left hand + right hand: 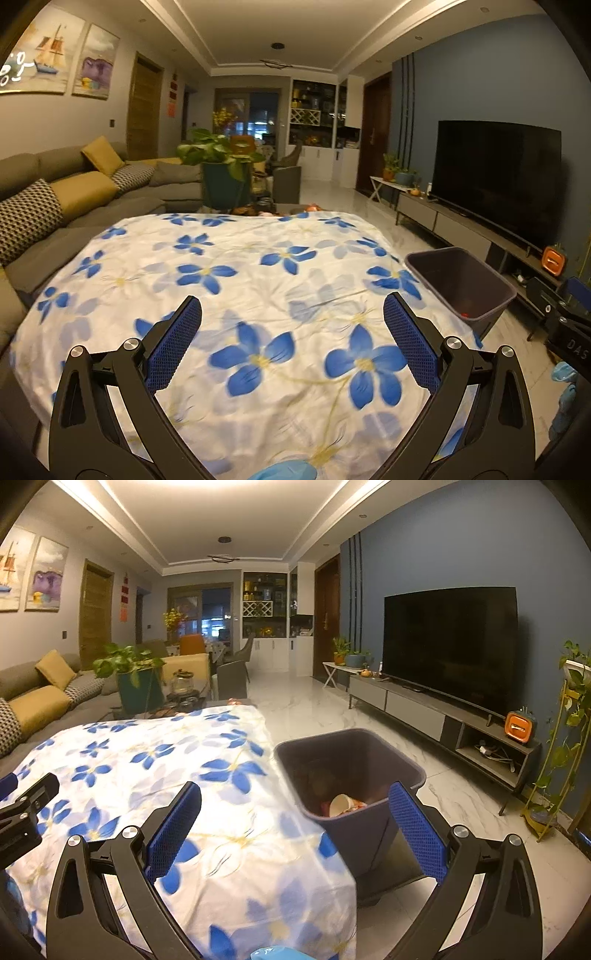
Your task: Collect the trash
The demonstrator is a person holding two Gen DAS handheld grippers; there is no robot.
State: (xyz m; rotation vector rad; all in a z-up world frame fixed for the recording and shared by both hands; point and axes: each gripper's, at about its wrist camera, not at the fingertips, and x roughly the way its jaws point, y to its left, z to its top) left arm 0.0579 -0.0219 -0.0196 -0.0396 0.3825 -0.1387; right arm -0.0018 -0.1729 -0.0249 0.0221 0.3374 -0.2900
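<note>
A dark grey trash bin [369, 834] stands on the floor at the table's right edge. Inside it lie a white paper cup [341, 804] and some reddish scraps. In the left wrist view the trash bin [461, 284] shows at the right with a red scrap at its bottom. My left gripper [291, 317] hovers open over the flowered tablecloth [236, 280], nothing between its blue pads. My right gripper [295, 801] is open too, above the table's right edge, its right finger [415, 825] in front of the bin. No loose trash shows on the cloth.
A grey sofa [74, 199] with yellow cushions runs along the left. A potted plant [221, 173] and small items sit beyond the table's far edge. A TV [448, 646] on a low cabinet lines the right wall. White tiled floor [314, 712] lies between.
</note>
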